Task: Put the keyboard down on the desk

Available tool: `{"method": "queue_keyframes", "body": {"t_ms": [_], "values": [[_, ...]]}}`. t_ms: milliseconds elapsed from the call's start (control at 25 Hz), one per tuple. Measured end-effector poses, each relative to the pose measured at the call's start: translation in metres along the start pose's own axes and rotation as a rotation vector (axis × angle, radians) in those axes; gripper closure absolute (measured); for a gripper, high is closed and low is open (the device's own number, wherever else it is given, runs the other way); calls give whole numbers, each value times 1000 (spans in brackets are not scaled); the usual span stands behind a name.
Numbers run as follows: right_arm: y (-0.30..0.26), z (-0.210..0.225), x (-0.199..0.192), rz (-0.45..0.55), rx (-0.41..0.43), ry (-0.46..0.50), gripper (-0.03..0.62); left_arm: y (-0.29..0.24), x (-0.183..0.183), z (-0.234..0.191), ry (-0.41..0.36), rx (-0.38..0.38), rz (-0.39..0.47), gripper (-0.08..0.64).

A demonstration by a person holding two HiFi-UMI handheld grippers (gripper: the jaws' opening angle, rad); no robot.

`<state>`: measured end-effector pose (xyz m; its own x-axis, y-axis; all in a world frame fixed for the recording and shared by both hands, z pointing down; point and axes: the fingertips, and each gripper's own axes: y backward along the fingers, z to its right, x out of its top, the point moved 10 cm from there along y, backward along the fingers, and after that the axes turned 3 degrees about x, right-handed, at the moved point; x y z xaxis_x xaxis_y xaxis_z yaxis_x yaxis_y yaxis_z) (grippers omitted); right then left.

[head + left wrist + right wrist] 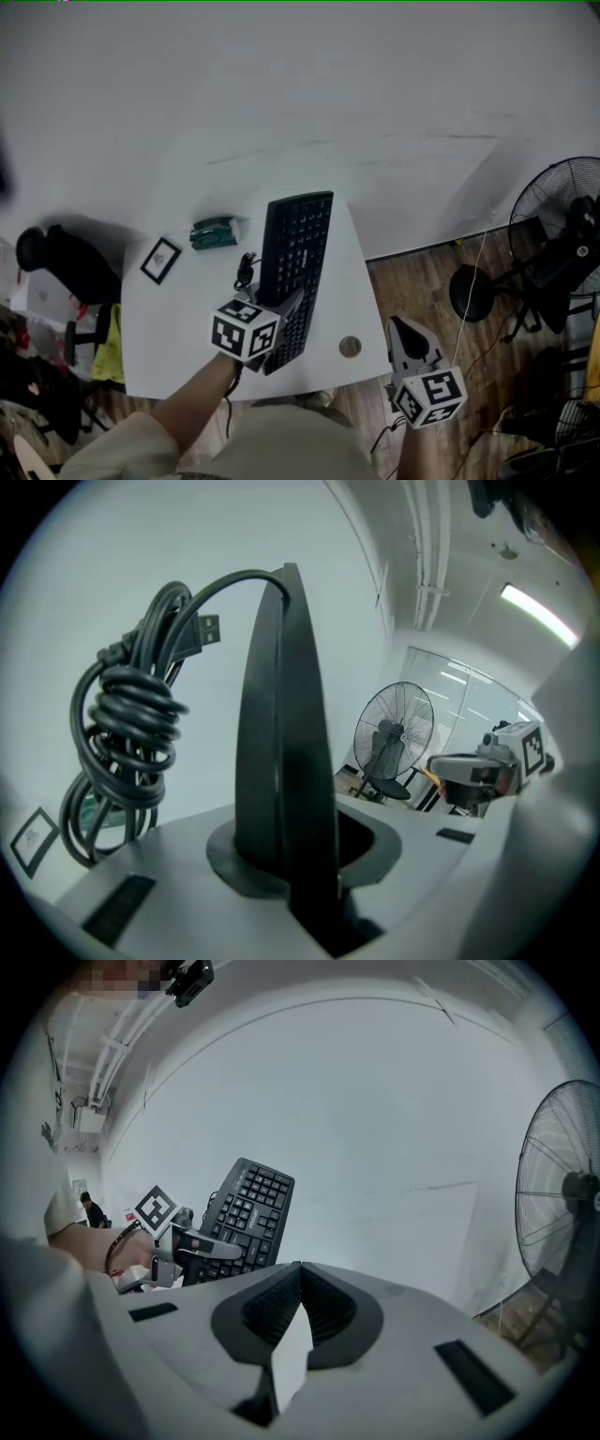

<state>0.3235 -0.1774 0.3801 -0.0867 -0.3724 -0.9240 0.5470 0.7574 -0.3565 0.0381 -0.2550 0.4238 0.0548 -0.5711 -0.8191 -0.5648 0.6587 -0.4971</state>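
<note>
Keyboard [295, 253]: black, held above the white desk [187, 356] by its near end and tilted, key face turned up and toward the right. Its far end reaches the desk's back edge, close to the white wall. Whether that end touches the desktop cannot be told.

Left gripper [281, 323]: jaws clamped on the keyboard's near end. Its own view shows the board edge-on, rising straight up from between the pads.

Cable [127, 724]: coiled in a tight bundle with the plug sticking out, hanging just beside the keyboard on its left.

Right gripper [403, 328]: off the desk's right edge, over the wooden floor and well apart from the keyboard. Jaws pressed together, nothing between them.

Desk surface:
- A green object [214, 232] sits near the back edge, left of the keyboard.
- A small framed card [160, 260] lies near the left edge.
- A round disc [350, 347] lies near the right front corner.
- A bare strip runs from front to back under and to the right of the keyboard.
- A bare patch lies at the front left.

Around the desk:
- A standing fan [562, 216] is on the floor to the right, well clear of the desk's edge.
- A black chair [66, 262] is close to the left edge.
</note>
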Motion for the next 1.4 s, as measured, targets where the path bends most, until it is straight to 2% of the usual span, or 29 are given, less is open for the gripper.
{"method": "queue_keyframes", "body": {"t_ms": [320, 520, 640, 920, 1280, 1400], "values": [[-38, 26, -2, -62, 46, 19, 568, -68, 0, -29, 210, -60, -63, 460], [-66, 33, -5, -108, 88, 37, 568, -109, -6, -48, 236, -48, -113, 460], [-81, 39, -9, -140, 92, 32, 568, -133, -12, -57, 270, -65, -152, 460], [-104, 52, -27, -193, 79, -11, 568, -176, -30, -83, 475, -97, -187, 460], [-117, 56, -58, -270, 89, -90, 568, -221, -58, -121, 621, -66, -269, 449], [-119, 57, -64, -284, 84, -100, 568, -230, -70, -130, 660, -31, -317, 449]]}}
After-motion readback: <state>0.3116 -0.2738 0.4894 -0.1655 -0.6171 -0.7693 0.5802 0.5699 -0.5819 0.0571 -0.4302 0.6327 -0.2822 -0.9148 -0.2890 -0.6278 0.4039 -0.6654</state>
